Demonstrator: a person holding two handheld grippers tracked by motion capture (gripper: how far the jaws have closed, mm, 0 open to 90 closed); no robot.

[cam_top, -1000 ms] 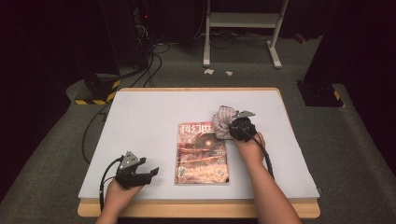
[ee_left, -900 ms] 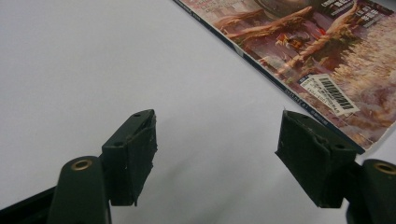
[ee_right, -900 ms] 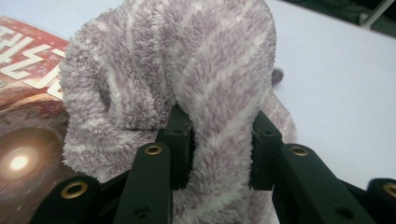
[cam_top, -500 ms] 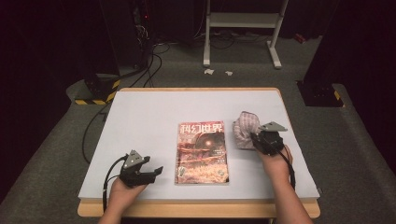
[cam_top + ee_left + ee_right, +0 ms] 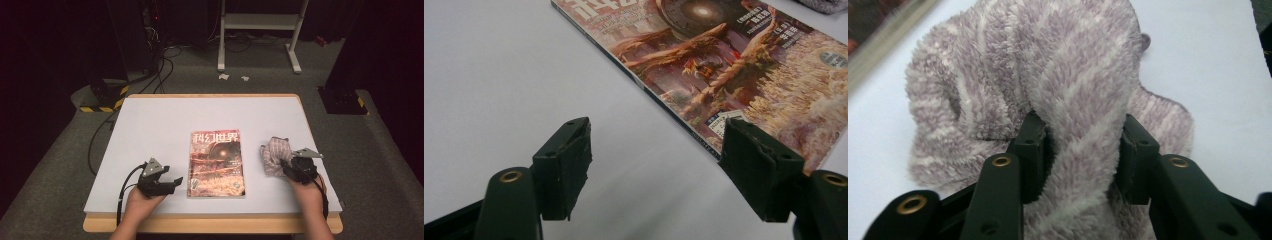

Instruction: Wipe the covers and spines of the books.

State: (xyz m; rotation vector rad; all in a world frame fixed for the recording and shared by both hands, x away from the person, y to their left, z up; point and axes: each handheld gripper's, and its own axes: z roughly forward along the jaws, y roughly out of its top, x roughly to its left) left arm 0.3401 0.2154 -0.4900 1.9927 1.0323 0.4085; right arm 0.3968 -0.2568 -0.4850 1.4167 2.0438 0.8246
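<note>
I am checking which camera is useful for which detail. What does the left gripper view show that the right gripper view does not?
Left gripper view: the magazine cover in close detail, with the left gripper open beside the magazine's near corner, nothing between its jaws.

Right gripper view: the fuzzy striped cloth in close detail, a fold of it between the jaws of the right gripper, which have just been opening.

Both: the white table, a pair of black jaws rising from the bottom, and a part of the other view's thing at the frame's edge.

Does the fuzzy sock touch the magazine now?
Apart. The high view shows a bare strip of white table between the fuzzy sock and the magazine.
</note>
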